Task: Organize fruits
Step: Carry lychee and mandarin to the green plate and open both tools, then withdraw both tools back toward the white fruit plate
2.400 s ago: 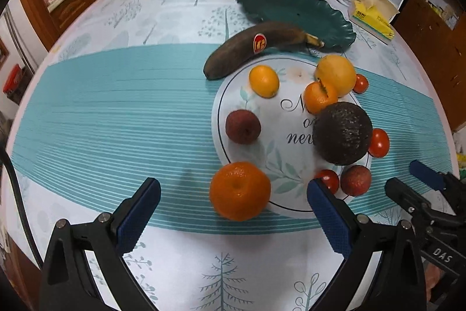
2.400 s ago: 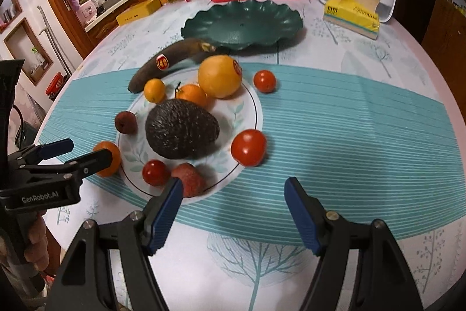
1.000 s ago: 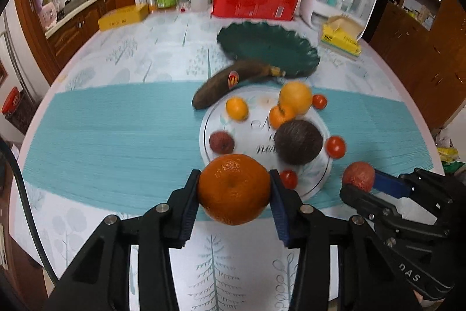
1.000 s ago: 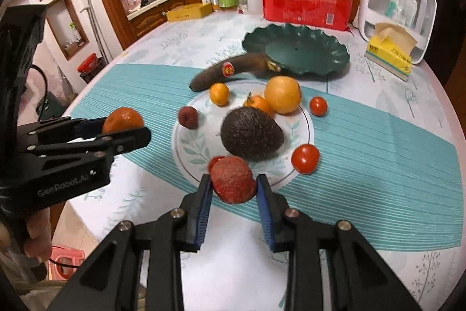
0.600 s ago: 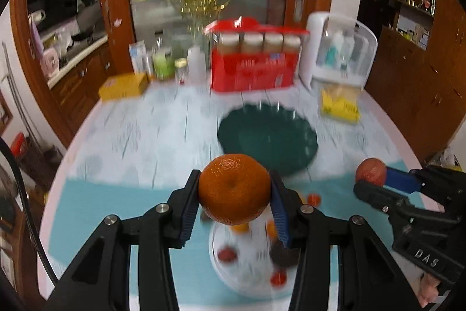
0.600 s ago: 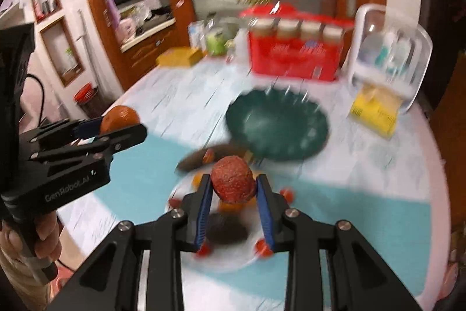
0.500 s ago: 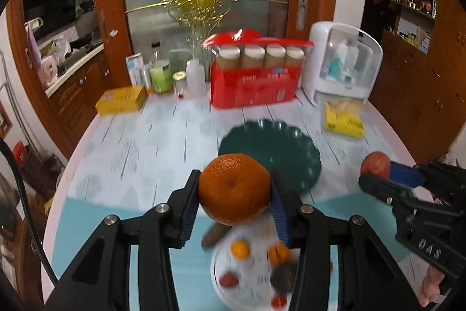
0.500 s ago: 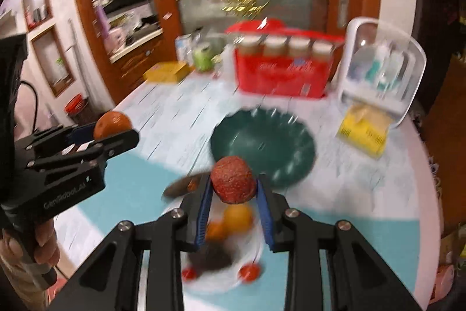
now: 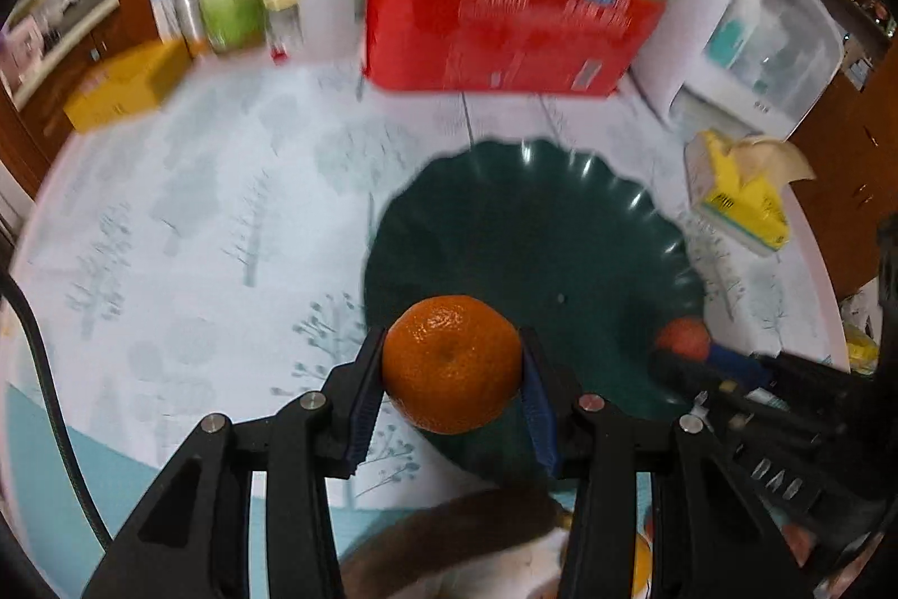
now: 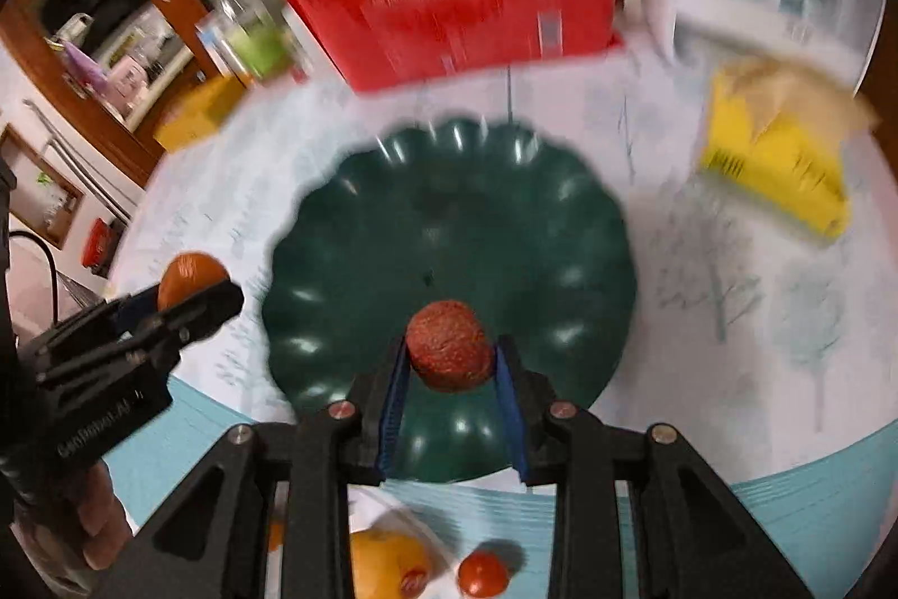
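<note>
Both grippers are loaded up and hanging over the dark green scalloped plate [image 10: 449, 228] on the desk [image 9: 196, 206]. The left gripper [image 9: 452, 374] has its jaws pinching a bright orange tangerine [image 9: 452, 363] from both sides, and in the left wrist view the fruit sits over the near left rim of the green plate. The right gripper [image 10: 449, 369] has its jaws clamped on a rough reddish-brown lychee [image 10: 448, 345], which hangs over the near middle part of the plate in its own camera; whether either fruit touches the plate, can't tell. From the right wrist view you can also see the left gripper off to the left with the tangerine poking out past its tips, just beside the plate's left edge. Far side of the desk has a red box [image 9: 505, 32] with jars on top, some bottles [image 9: 224, 4] to its left, a yellow box [image 9: 123, 88] further left, and a yellow tissue pack [image 9: 741, 189] on the right. Near edge of the right wrist view shows a cherry tomato [image 10: 482, 574] and a bigger yellow-orange fruit [image 10: 387, 565] on the teal striped part of the cloth. Everything's pretty blurry.
</note>
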Demonstrator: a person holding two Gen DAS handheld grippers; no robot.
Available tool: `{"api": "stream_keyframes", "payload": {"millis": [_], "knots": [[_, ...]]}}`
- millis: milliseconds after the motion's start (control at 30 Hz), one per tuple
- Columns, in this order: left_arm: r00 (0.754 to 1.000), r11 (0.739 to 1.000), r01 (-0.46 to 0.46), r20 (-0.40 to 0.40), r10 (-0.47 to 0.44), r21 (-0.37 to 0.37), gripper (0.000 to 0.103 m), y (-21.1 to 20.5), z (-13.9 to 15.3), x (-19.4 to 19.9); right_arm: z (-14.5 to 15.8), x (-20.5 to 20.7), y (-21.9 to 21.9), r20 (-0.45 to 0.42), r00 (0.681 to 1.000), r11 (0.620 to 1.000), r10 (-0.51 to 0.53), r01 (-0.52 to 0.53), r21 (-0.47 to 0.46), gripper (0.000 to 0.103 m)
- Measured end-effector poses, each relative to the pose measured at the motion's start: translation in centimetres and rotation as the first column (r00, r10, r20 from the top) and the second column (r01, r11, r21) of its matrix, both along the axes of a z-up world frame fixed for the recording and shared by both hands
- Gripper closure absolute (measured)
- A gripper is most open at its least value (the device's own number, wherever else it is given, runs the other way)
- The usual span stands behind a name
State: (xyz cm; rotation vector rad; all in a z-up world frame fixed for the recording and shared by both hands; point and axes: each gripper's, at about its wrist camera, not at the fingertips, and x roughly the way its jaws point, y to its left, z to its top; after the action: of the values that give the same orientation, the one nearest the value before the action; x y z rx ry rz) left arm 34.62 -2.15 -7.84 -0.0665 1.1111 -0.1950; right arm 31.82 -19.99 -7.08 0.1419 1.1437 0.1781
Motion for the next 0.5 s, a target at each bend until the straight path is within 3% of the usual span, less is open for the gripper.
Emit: {"api": "stream_keyframes", "payload": {"millis": [167,267,333,400,500], "knots": [[0.999,0.999,0.03,-0.031,-0.031,-0.026,0.059,-1.2,-2.5,0.5,-4.1,0.0,0.6,-0.072,0.997,0.999,0.033,-0.035,-0.021,0.072],[0.998,0.999,0.039,-0.038,-0.04,-0.027,0.057,-1.8,-2.8,0.3,-4.3,-0.6,1.2,-0.047,0.998,0.997,0.045,-0.048,-0.063,0.071],[0.999,0.999,0.033,-0.036,-0.034,-0.024,0.044,-1.7,-2.7,0.0,-4.3,-0.8,1.6,-0.05,0.997,0.995,0.053,-0.056,-0.078,0.067],[0.999,1.0,0.017,-0.03,-0.017,-0.026,0.021,-1.5,-2.4,-0.3,-4.0,-1.1,1.7,-0.051,0.997,0.995,0.064,-0.068,-0.071,0.061],[1.0,0.999,-0.006,0.0,0.006,-0.052,0.019,-0.6,-1.0,-1.2,-3.4,-2.1,1.8,-0.032,0.997,0.995,0.072,-0.074,-0.069,0.055]]}}
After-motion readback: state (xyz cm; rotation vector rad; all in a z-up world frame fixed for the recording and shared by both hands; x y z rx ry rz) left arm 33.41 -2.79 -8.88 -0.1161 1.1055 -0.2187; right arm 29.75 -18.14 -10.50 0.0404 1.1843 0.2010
